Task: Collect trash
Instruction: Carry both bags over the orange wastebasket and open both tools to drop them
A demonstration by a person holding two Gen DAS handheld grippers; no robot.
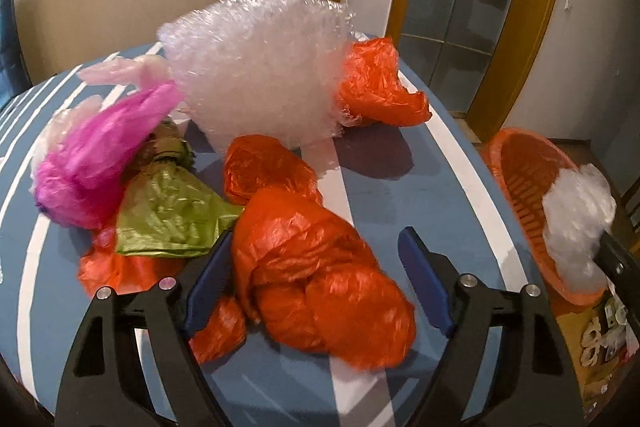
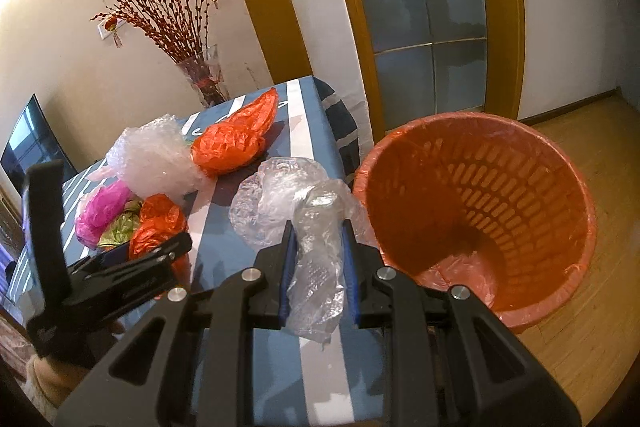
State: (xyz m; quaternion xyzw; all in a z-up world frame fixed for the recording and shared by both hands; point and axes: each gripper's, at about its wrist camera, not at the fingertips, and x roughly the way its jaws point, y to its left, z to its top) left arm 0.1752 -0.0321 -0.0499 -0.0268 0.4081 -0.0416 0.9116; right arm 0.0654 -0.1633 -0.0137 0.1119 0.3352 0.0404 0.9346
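Left to right on the blue-and-white striped surface (image 1: 404, 195): a magenta bag (image 1: 92, 163) is lying at the far left, partly on top of a green bag (image 1: 172, 219), with a pale pink bag (image 1: 128, 71) sitting behind them. Next, a big sheet of bubble wrap (image 1: 256, 67) is standing up mid-surface, and a crumpled orange bag (image 1: 380, 83) is touching its right edge. In front, a larger orange bag (image 1: 320, 267) is lying between the fingers of the left tool (image 1: 316, 247), which is hanging with jaws apart around it; the left blue pad is looking like it is touching the bag, the right pad is standing clear, so it is not clamping anything. Further right, the right tool (image 2: 318, 231) is clamping together on a wad of clear plastic film (image 2: 316, 247), which is bulging out ahead of the fingers and hanging below them, over the surface's right edge. Just right of that, an orange basket (image 2: 480, 211) with a slotted wall and a thin liner over its rim is sitting on the wooden floor (image 2: 592, 307) beside the surface, mouth tilting toward the camera, a bit of clear plastic showing at its bottom. The film is close to the rim, not inside.
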